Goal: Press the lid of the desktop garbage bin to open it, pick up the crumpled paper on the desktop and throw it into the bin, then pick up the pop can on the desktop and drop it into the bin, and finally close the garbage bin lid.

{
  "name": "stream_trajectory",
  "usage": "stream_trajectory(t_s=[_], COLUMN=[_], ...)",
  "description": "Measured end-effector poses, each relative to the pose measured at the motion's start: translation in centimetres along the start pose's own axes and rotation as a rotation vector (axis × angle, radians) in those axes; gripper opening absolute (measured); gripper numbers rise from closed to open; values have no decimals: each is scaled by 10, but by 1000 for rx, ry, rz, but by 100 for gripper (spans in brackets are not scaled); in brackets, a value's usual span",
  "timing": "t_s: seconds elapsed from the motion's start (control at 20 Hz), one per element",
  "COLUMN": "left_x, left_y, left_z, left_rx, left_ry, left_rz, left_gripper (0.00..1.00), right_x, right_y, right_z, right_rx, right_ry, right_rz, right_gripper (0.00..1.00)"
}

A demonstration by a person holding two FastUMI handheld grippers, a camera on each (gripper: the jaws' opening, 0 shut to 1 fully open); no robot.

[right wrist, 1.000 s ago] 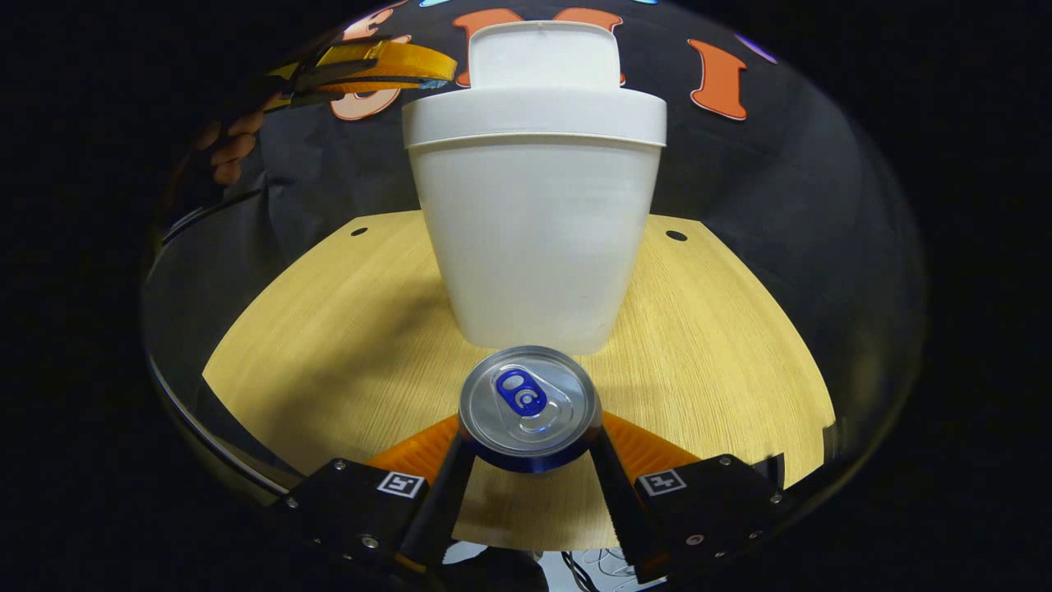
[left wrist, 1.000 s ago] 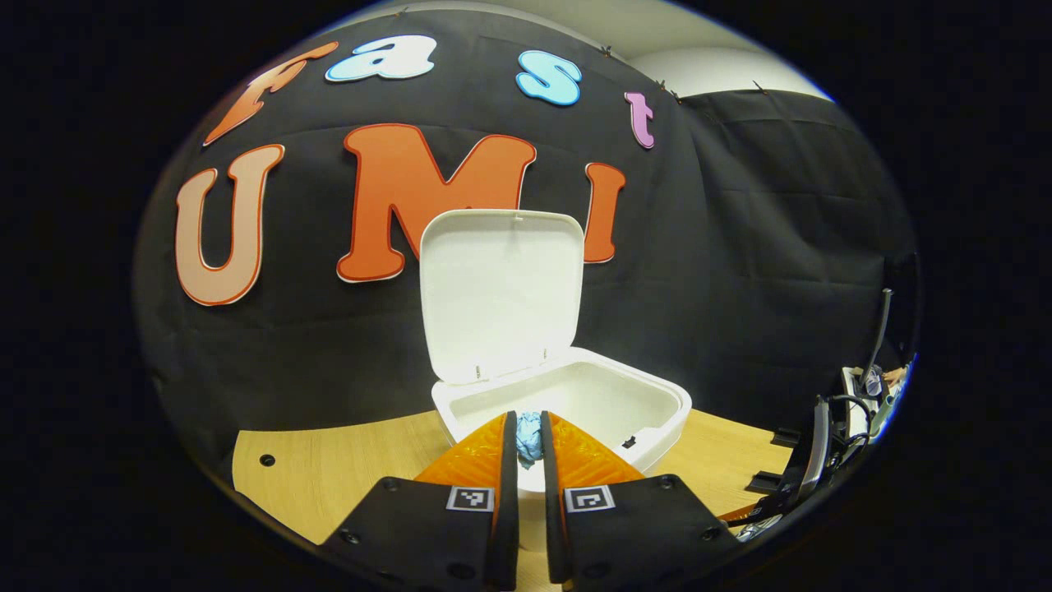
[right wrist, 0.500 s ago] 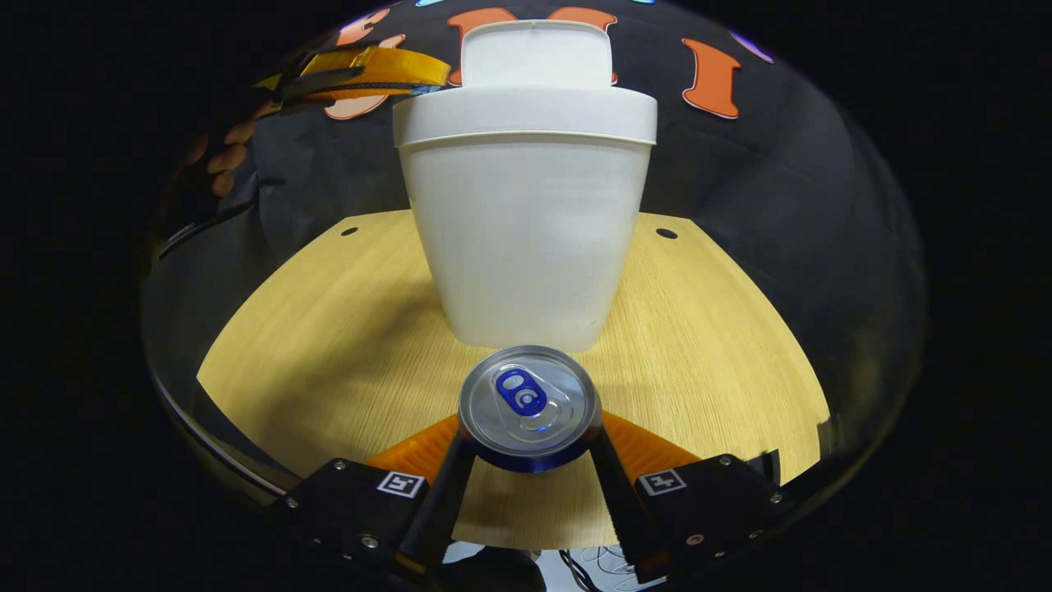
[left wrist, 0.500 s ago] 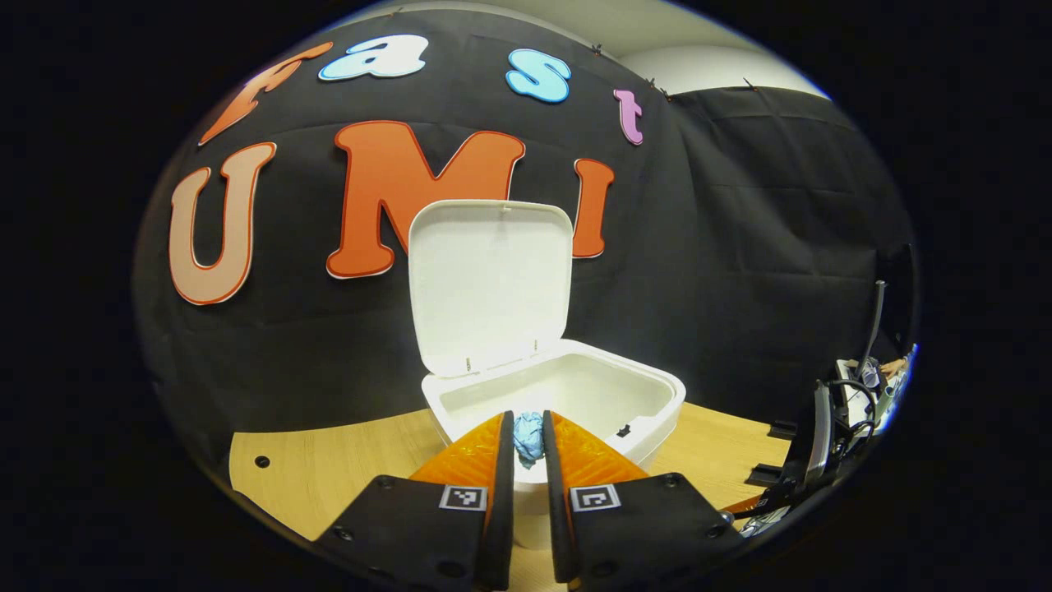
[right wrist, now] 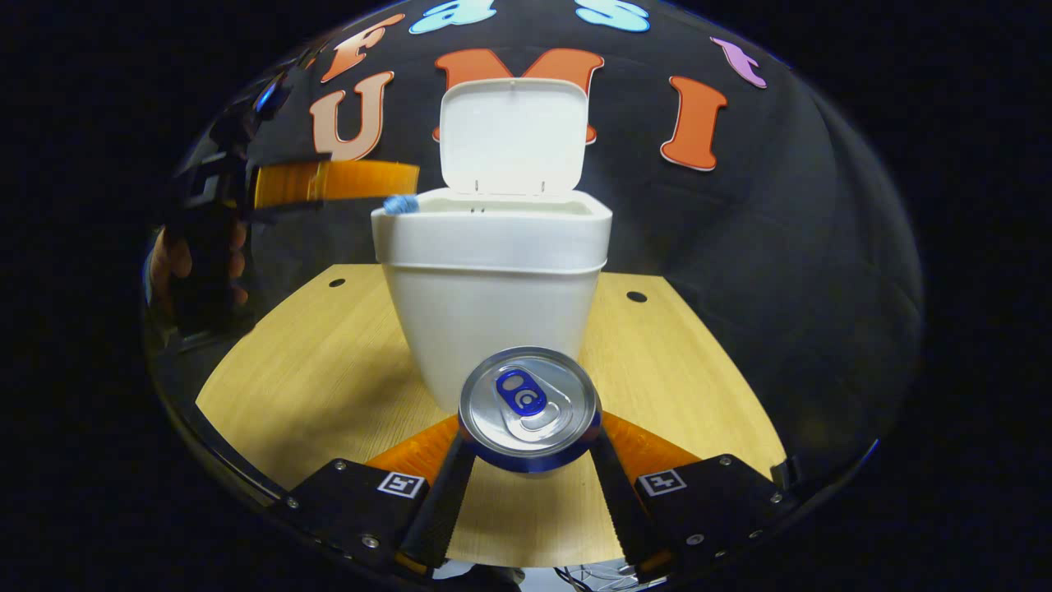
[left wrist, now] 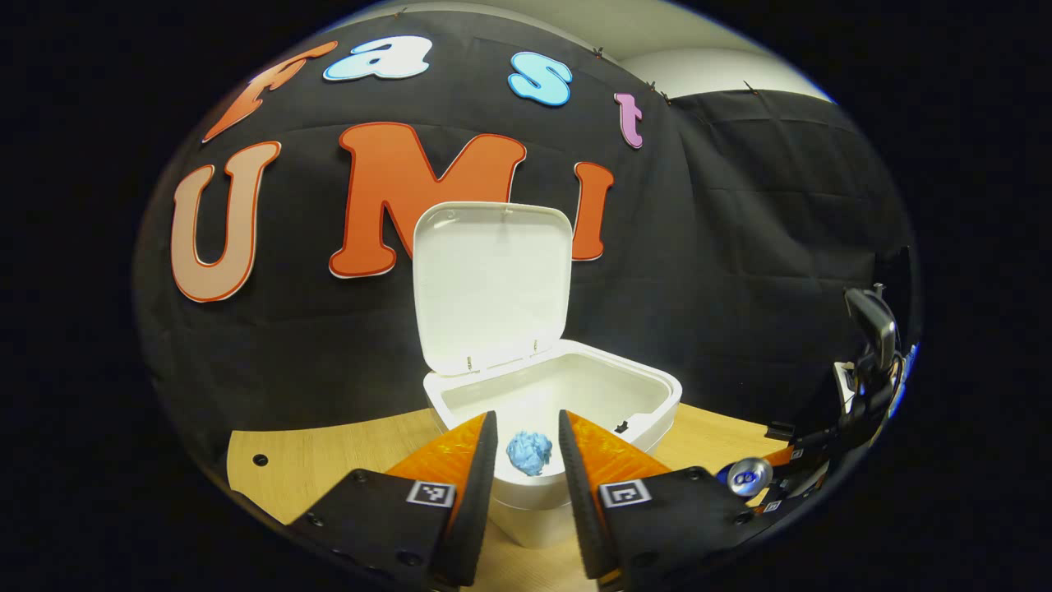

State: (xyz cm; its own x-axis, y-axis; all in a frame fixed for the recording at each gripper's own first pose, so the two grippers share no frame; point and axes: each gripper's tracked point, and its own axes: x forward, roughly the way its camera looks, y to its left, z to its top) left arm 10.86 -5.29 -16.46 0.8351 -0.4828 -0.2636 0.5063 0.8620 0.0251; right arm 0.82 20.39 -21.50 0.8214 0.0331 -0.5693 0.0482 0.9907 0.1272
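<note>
Left tongs (left wrist: 528,444) parted around crumpled paper (left wrist: 528,453); right tongs (right wrist: 530,450) clamp round metal can (right wrist: 528,408).

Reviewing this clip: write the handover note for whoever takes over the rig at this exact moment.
Left gripper: open, at the near rim of the bin. The blue crumpled paper sits between its fingers, apparently not pinched, right at the rim.
Right gripper: shut on the pop can, held upright in front of the bin.
Lid: open, standing upright.
Done: lid opened, paper brought to the bin, can grasped.
Left: confirm the paper lands inside, drop the can in, close the lid.
</note>
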Motion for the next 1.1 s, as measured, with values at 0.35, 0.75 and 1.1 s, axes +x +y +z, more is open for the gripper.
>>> stream_trajectory(t_s=[0.35,0.75,1.1], left_x=[-4,-10,-19], left_y=[0,10,24], left_z=[-1,-3,-2], left_rx=[11,39,66], left_ry=[-3,2,-2], left_rz=[0,50,110], left_gripper=[72,94,94], right_x=[-20,-27,-22], right_y=[-27,-40,-36], right_z=[74,140,179], right_rx=[-34,-86,-107], right_ry=[-136,-253,-328], right_rz=[-40,-39,-7], right_gripper=[79,79,79])
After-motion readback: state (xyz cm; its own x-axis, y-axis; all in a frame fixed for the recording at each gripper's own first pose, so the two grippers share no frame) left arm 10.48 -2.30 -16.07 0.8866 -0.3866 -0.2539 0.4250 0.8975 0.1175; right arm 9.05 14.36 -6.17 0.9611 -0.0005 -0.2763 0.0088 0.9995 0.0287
